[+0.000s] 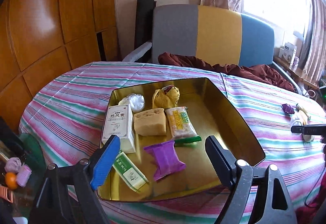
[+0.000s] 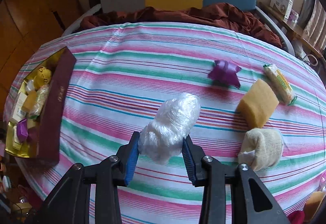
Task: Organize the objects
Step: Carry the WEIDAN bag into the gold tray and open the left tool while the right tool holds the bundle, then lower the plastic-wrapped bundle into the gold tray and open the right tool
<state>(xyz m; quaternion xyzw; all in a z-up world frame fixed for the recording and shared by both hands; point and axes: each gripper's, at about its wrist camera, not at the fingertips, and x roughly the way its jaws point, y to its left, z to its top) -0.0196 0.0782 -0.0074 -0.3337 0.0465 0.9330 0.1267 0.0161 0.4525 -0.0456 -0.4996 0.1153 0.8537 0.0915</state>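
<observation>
the right gripper (image 2: 161,147) has its fingers closed on a clear crumpled plastic bag (image 2: 173,124), pinching its near end so the rest bulges forward above the striped tablecloth (image 2: 142,65). on the cloth to the right lie a yellow sponge block (image 2: 257,105), a cream rolled sock (image 2: 262,145), a yellow-green snack packet (image 2: 280,84) and a purple wrapper (image 2: 224,74), all apart from the bag.

the left gripper (image 1: 163,161) hangs with fingers spread wide and holding nothing, above the near end of the gold tin tray (image 1: 234,114). in the tray sit a white medicine box (image 1: 118,124), a sponge cake slice (image 1: 149,124), a wrapped snack bar (image 1: 181,124), a purple sachet (image 1: 166,160), a green-and-white box (image 1: 130,173), a yellow knitted toy (image 1: 166,95) and a second plastic bundle (image 1: 135,101) (tucked behind the medicine box). from the right wrist view the tray (image 2: 51,89) sits far left on the table.
</observation>
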